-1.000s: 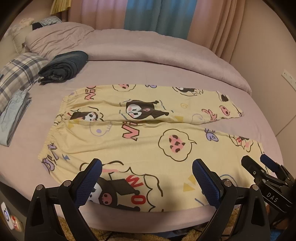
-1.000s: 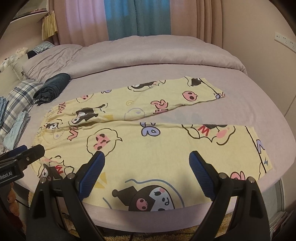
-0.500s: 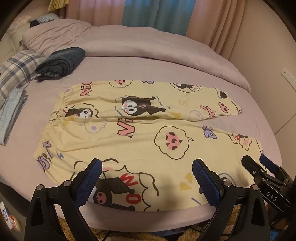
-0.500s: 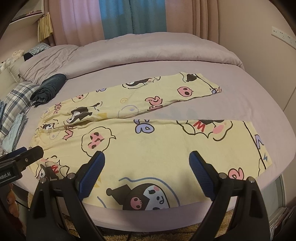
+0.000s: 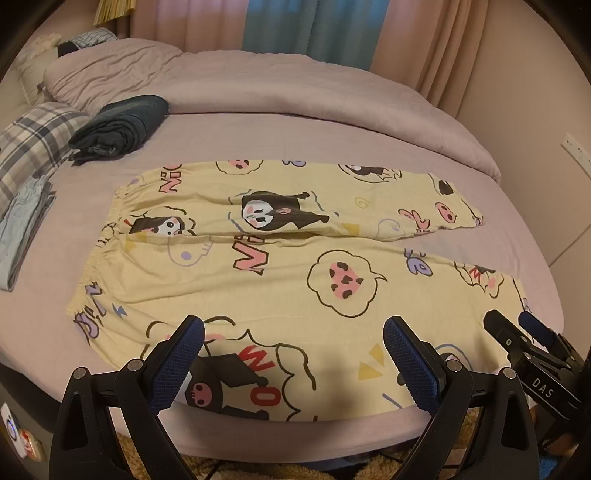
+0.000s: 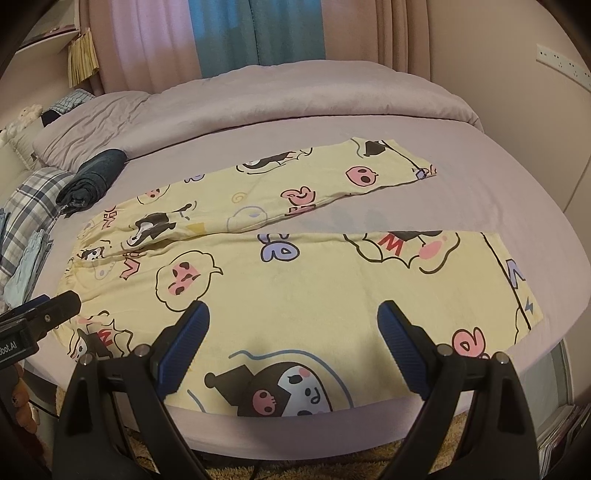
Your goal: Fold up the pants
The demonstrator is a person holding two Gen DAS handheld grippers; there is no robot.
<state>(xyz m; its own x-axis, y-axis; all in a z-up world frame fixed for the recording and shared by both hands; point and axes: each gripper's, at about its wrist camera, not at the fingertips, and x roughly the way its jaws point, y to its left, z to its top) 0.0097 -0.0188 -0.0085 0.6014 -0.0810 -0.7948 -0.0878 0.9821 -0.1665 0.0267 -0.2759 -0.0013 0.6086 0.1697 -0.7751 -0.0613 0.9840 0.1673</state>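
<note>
The left gripper (image 5: 293, 360), black with ribbed blue pads, is spread wide and holds nothing; its fingers hang above the near edge of the pale yellow cotton pants with cartoon prints (image 5: 280, 273), and whether the pads brush the cloth cannot be told. The right gripper (image 6: 293, 345) is spread just as wide and also grips nothing, poised over the near leg of the same pants (image 6: 295, 280). In the left wrist view the right gripper (image 5: 522, 334) shows at the lower right, its tips close to the near leg's hem; from that side angle its gap is hard to judge.

The pants lie flat on the lilac-sheeted bed (image 5: 280, 136), waistband to the left, both legs running to the right and parting slightly toward the hems, with a wedge of sheet between them. The near leg reaches the mattress edge.

Left of the waistband, well apart from it, lie a folded grey plaid cloth (image 5: 33, 147) and a folded pale blue garment (image 5: 18, 229), both cut off by the dark fisheye rim. A rolled dark navy garment (image 5: 122, 127) rests just beyond them, near the bunched lilac duvet (image 5: 258, 85). Pink and teal curtains (image 6: 221, 33) hang behind. The floor under the bed is mostly hidden by the gripper bodies; only a scrap of tan shaggy rug (image 5: 258, 470) shows.
</note>
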